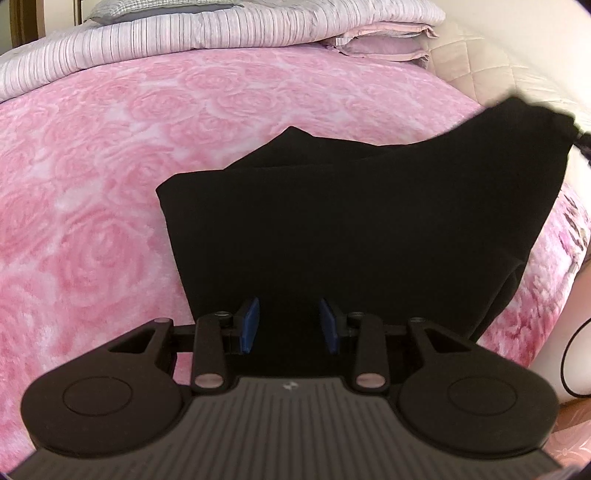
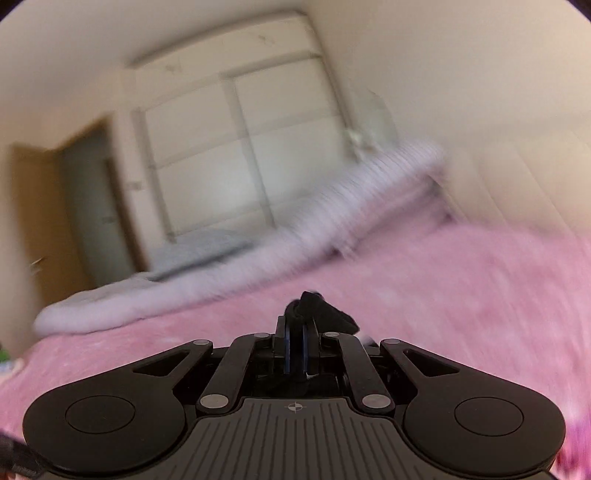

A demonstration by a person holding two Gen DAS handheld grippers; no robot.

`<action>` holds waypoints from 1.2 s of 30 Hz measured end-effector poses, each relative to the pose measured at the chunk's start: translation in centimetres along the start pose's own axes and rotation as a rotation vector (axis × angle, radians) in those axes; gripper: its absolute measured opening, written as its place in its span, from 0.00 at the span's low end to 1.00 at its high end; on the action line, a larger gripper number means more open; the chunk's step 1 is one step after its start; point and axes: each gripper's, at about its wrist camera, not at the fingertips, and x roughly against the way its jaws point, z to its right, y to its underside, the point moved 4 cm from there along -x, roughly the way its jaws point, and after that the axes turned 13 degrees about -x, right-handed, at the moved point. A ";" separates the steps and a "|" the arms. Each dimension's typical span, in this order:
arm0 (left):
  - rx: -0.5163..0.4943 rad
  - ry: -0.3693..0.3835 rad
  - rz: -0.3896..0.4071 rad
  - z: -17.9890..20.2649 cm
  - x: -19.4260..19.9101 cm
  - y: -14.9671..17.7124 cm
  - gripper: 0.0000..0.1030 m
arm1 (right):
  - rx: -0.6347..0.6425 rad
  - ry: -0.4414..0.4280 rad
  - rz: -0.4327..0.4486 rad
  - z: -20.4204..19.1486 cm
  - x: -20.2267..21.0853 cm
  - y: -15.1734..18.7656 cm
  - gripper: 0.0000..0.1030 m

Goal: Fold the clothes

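This is a bedroom in a home. A big bed w/ a fluffy pink blanket with rose shapes (image 1: 155, 155) fills most of the view. At the bed's far edge lies a rolled-up quilt w/ thin pale stripes (image 1: 207, 33), & flat pink pillows (image 1: 384, 42) sit at its far right corner. Behind the bed stands a tall cream wardrobe w/ sliding doors (image 2: 236, 147). Beside it is an open brown wooden door (image 2: 44, 221), blurry.
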 end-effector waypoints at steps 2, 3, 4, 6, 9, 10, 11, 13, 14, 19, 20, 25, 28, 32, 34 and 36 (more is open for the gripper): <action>0.001 -0.002 0.002 0.1 -0.1 0.0 0.31 | -0.014 0.098 -0.039 1.3 -1.2 0.5 0.05; 0.000 0.000 0.002 0.2 -0.2 -0.1 0.31 | -0.077 0.199 -0.103 3.6 -2.6 1.2 0.05; -0.001 0.006 0.003 0.3 -0.1 -0.2 0.31 | -0.144 0.248 -0.158 5.4 -3.6 2.1 0.05; -0.008 0.006 0.003 0.3 0.0 -0.3 0.31 | -0.251 0.289 -0.212 7.9 -4.7 3.6 0.05; -0.013 0.002 -0.001 0.3 0.0 -0.4 0.31 | -0.212 0.285 -0.165 7.0 -4.2 3.3 0.05; -0.013 -0.004 -0.002 0.3 0.1 -0.4 0.31 | -0.207 0.296 -0.160 7.0 -4.2 3.2 0.05; -0.012 -0.009 -0.003 0.3 0.2 -0.3 0.31 | -0.211 0.312 -0.182 7.2 -4.5 3.3 0.05; -0.011 -0.021 -0.006 0.2 0.5 -0.3 0.31 | -0.219 0.345 -0.225 7.6 -5.0 3.6 0.06; -0.010 -0.027 -0.007 0.2 0.6 -0.2 0.31 | -0.211 0.372 -0.213 7.2 -4.5 3.0 0.08; -0.003 -0.049 0.010 -0.2 2.6 0.4 0.31 | 0.005 0.569 -0.002 3.1 -0.4 0.6 0.46; -0.001 -0.048 0.019 -0.2 3.0 0.5 0.31 | 0.019 0.513 -0.016 2.2 0.2 0.7 0.46; -0.017 -0.002 0.043 1.1 3.9 1.6 0.31 | 0.017 0.171 -0.206 -1.7 1.1 5.0 0.46; -0.058 -0.009 -0.002 1.9 3.0 3.0 0.31 | 0.082 0.203 -0.313 -2.2 0.2 8.4 0.46; -0.096 -0.050 -0.010 2.1 3.6 3.5 0.30 | 0.126 0.267 -0.393 -2.7 0.0 10.8 0.46; -0.096 -0.054 0.007 2.2 4.1 3.4 0.28 | 0.122 0.244 -0.345 -4.1 1.1 10.0 0.46; -0.085 -0.058 -0.001 2.2 4.0 3.7 0.28 | 0.119 0.160 -0.329 -5.8 1.9 10.0 0.46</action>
